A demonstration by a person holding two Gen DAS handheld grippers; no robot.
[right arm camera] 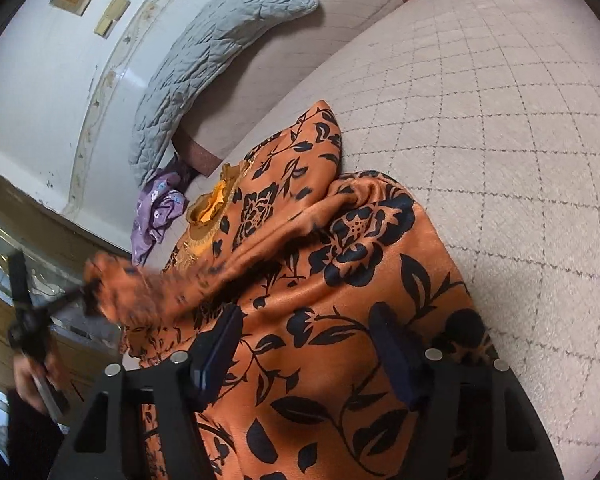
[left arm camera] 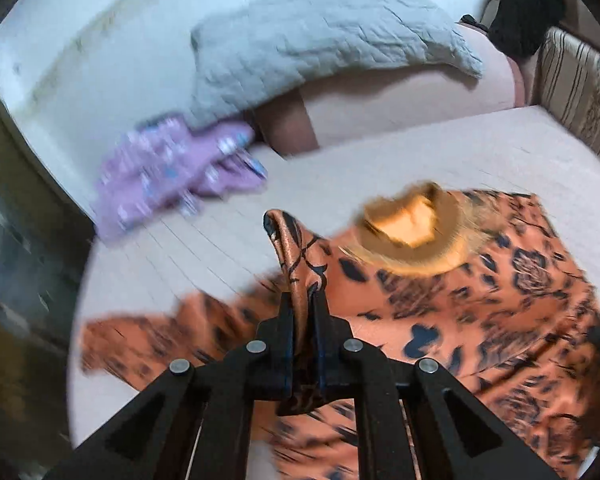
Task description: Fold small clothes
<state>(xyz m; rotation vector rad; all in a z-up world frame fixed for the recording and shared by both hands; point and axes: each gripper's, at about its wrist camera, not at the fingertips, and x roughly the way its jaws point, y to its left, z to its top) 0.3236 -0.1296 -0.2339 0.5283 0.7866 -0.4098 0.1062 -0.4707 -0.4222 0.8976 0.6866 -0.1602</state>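
Orange garment point(left arm camera: 480, 300), satiny with a black floral print, lies spread on the quilted bed point(left arm camera: 420, 152); in your left wrist view, the left gripper point(left arm camera: 303, 304) pinches a raised fold. Carry it across smoothly, keeping tension. In the right wrist view, your right gripper point(right arm camera: 306, 344) hovers spread above slick cloth; pin that side flat.

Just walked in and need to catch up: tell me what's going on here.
A person is folding an orange floral garment on a quilted bed cover, with tongs in each hand. The left tongs are shut on a pinched-up fold of the garment, lifting it. The right tongs are open, hovering over the cloth and gripping nothing. A purple garment lies crumpled further back, below a grey quilt.
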